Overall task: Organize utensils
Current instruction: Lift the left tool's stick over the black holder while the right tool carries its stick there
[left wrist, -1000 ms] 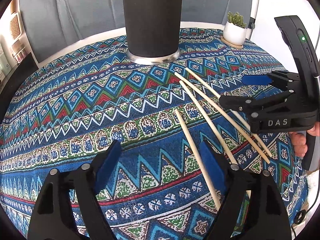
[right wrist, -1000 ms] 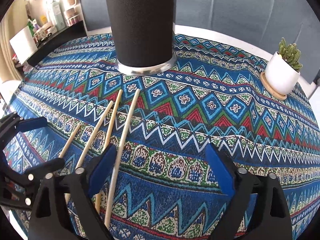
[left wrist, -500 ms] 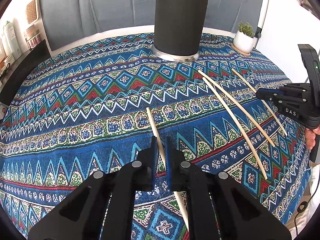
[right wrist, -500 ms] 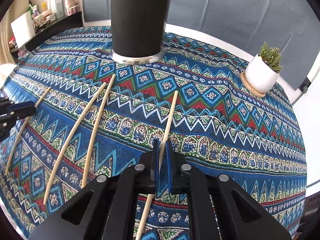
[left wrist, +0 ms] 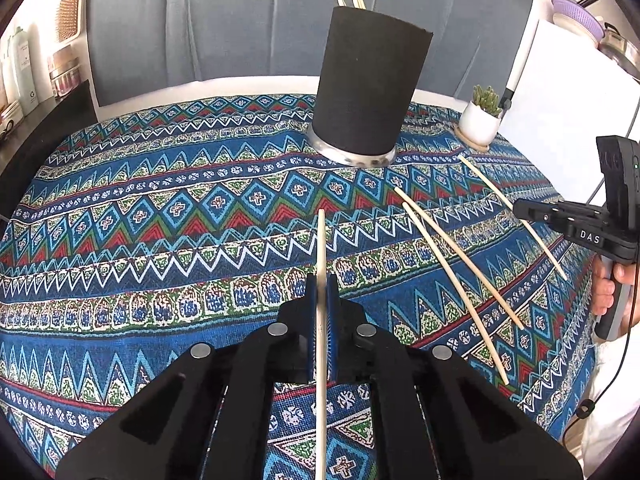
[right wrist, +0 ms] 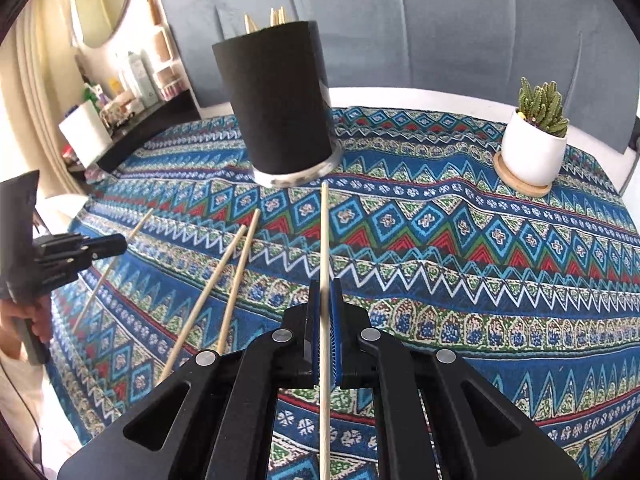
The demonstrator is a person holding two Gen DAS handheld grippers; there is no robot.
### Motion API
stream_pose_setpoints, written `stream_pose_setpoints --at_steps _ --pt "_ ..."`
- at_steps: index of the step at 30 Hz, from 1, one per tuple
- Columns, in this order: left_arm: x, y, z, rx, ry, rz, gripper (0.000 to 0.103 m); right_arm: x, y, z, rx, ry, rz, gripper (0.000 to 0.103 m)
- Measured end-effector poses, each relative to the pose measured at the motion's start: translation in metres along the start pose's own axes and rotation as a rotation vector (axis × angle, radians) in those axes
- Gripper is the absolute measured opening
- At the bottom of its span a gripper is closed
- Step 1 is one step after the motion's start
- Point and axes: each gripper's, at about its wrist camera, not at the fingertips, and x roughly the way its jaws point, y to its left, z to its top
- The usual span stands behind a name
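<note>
We've got a chopstick in each hand: our left gripper (left wrist: 319,292) is clamped tight on one chopstick (left wrist: 320,248), our right gripper (right wrist: 325,300) pinching another chopstick (right wrist: 324,236). Three loose chopsticks (left wrist: 452,268) lie on the patterned tablecloth (left wrist: 160,240), with the black holder (left wrist: 366,80) beyond them, near the potted cactus (right wrist: 534,148).

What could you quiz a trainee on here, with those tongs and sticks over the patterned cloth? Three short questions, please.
1. True or false: the left tongs and the right tongs each clamp one chopstick.
2. How many loose chopsticks lie on the tablecloth?
3. What pokes out of the black holder? A) spoons B) chopstick tips C) nothing

Key: 1 true; 2 two; 3 B.
</note>
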Motion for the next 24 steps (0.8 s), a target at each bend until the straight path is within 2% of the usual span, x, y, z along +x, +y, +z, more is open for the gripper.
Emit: stream_pose_setpoints --at_steps 3,11,16,19,24 --pt "-0.006 0.007 0.009 -0.032 -0.017 -0.024 0.005 -0.007 0.003 0.011 0.01 -0.016 0.014 0.004" --pt "-0.034 0.016 0.04 -0.005 -0.071 0.014 0.005 -0.038 0.0 0.05 0.028 -0.095 0.025 0.004" --pt "-0.055 0.015 0.07 0.028 -0.122 0.016 0.005 -0.052 0.002 0.081 0.021 -0.135 0.041 0.004" --pt "-0.065 0.013 0.091 0.042 -0.158 0.017 0.005 -0.056 0.008 0.102 -0.02 -0.156 0.018 0.004" --pt "-0.067 0.01 0.126 0.051 -0.194 -0.004 0.005 -0.06 0.016 0.139 -0.061 -0.206 0.021 0.004"
